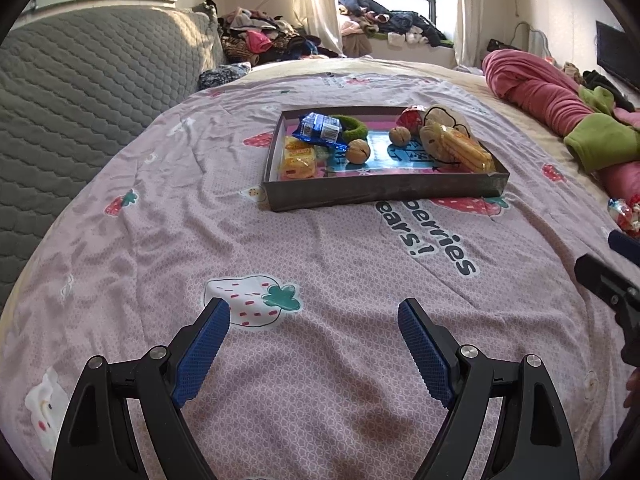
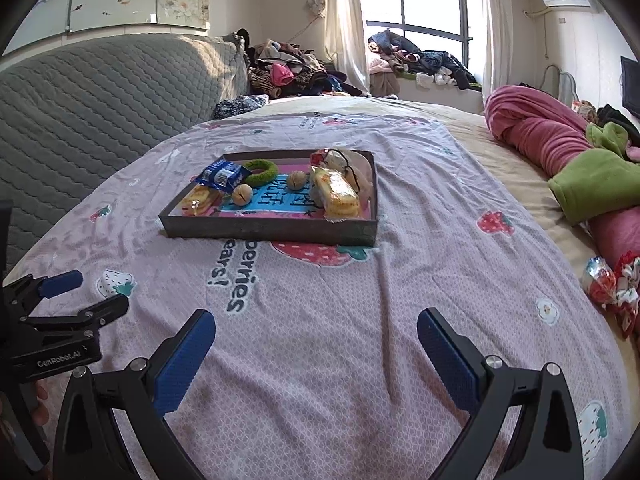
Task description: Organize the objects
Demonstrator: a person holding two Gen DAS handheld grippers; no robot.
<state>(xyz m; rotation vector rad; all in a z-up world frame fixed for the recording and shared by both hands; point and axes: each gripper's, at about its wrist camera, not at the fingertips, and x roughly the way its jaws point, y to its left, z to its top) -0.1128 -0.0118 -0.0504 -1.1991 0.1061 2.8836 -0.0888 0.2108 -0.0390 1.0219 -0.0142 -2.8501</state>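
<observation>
A shallow dark tray (image 1: 380, 192) (image 2: 268, 230) sits on the pink strawberry bedspread ahead of both grippers. It holds a blue snack packet (image 1: 318, 130) (image 2: 220, 176), a green ring (image 1: 352, 126) (image 2: 262, 172), two walnuts (image 1: 358, 152) (image 2: 242, 194), yellow wrapped cakes (image 1: 466, 152) (image 2: 338, 194), a yellow packet (image 1: 298, 160) and a red-white wrapped candy (image 1: 410, 118). A loose red-white candy wrapper (image 2: 610, 286) (image 1: 624, 214) lies on the bed at the right. My left gripper (image 1: 314, 314) is open and empty above the spread. My right gripper (image 2: 316, 324) is open and empty.
A grey quilted headboard (image 1: 80, 92) (image 2: 100, 96) runs along the left. A rolled pink and green blanket (image 1: 560, 108) (image 2: 568, 160) lies at the right. Piles of clothes (image 1: 264, 40) sit by the window at the back. The left gripper's body (image 2: 60, 320) shows at the left edge of the right wrist view.
</observation>
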